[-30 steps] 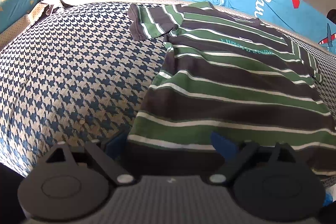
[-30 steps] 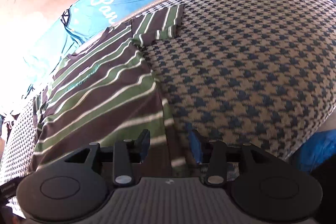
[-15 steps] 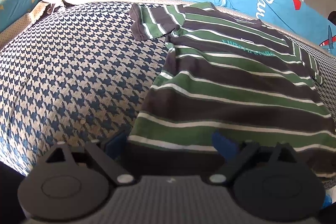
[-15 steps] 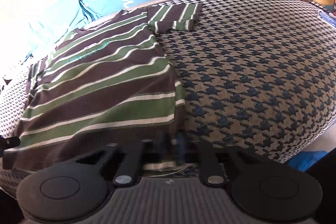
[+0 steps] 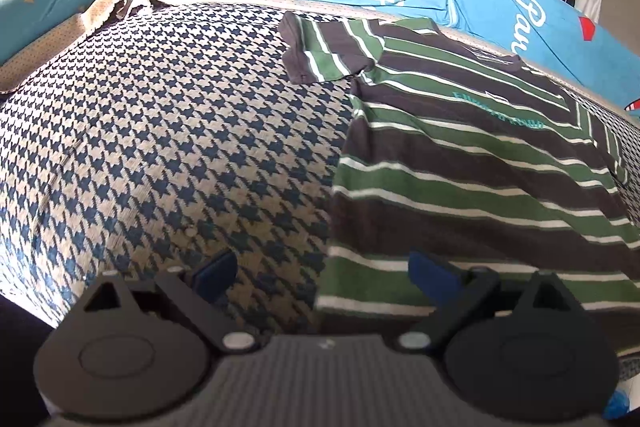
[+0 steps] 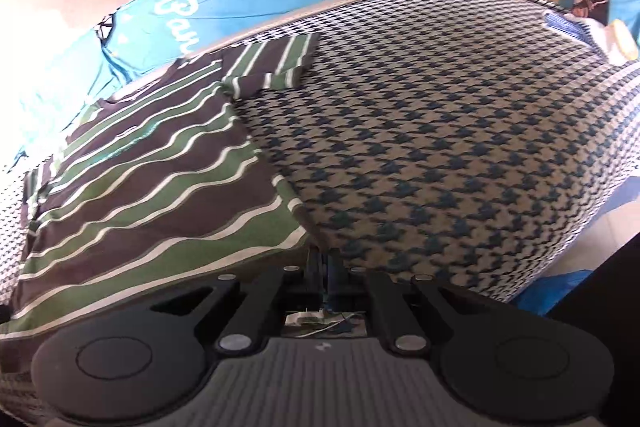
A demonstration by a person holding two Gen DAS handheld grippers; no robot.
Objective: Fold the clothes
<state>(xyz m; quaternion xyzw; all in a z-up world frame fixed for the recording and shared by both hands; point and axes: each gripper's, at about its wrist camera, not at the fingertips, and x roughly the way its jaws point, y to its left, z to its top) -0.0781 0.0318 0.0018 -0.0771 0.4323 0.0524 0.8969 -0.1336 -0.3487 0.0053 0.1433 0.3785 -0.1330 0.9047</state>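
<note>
Gripping next | left wrist: my left gripper (image 5: 322, 273) gapes released astride shirt (image 5: 460, 163) hem corner, shirt flat toward 1 o'clock on houndstooth bed cover (image 5: 160, 147); clench squarely | right wrist: my right gripper (image 6: 324, 267) clenched on hem corner, shirt toward 10 o'clock; lift evenly.

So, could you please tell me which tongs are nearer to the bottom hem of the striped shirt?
Right. The right tongs are shut on the striped shirt at its bottom corner. The left tongs are open, straddling the hem's other corner without pinching it.
</note>
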